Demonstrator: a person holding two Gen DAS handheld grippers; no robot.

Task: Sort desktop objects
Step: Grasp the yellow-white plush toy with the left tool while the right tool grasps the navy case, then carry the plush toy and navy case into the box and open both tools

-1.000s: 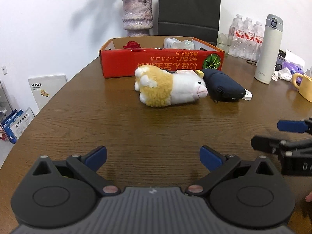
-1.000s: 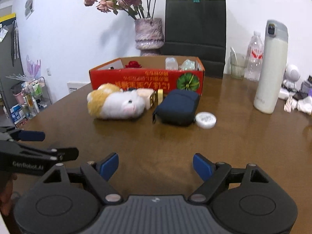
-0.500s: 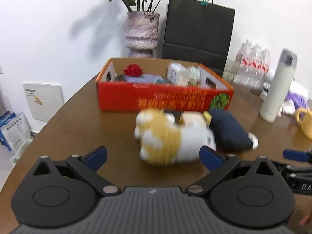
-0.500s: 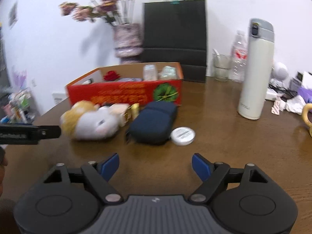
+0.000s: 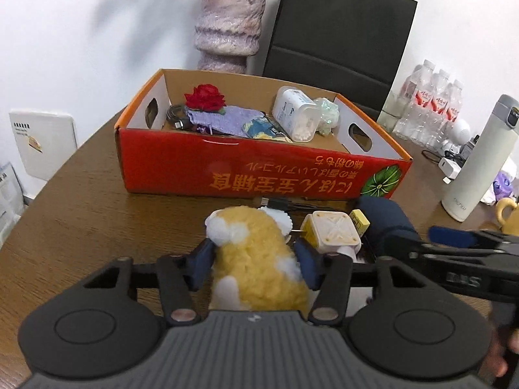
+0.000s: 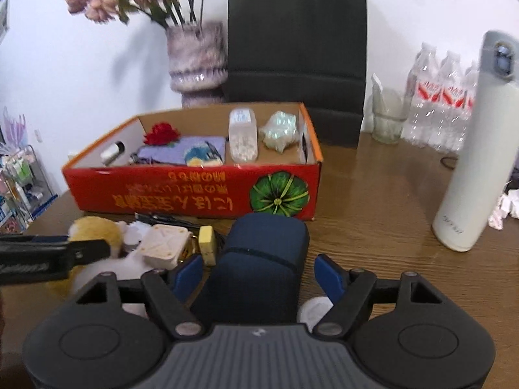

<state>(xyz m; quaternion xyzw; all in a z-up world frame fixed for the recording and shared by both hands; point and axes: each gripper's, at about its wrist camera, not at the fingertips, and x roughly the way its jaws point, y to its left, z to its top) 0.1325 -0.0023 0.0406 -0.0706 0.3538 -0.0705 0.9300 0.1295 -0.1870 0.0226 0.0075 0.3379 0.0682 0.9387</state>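
The yellow-and-white plush toy (image 5: pixel 256 259) is lying on the wooden table (image 5: pixel 90 220) just in front of the red cardboard box (image 5: pixel 259 175); the left gripper (image 5: pixel 254 261) is closing, its blue pads pressing both flanks. Beside the toy, the navy pouch (image 6: pixel 259 265) is sitting between the right gripper's (image 6: pixel 259 272) closing jaws, with pads not yet touching

The plush toy (image 5: pixel 256 259) hides its lower half behind the left gripper's body at the frame's bottom — the round white lid (image 6: pixel 316 312), lower right, shows only partly.
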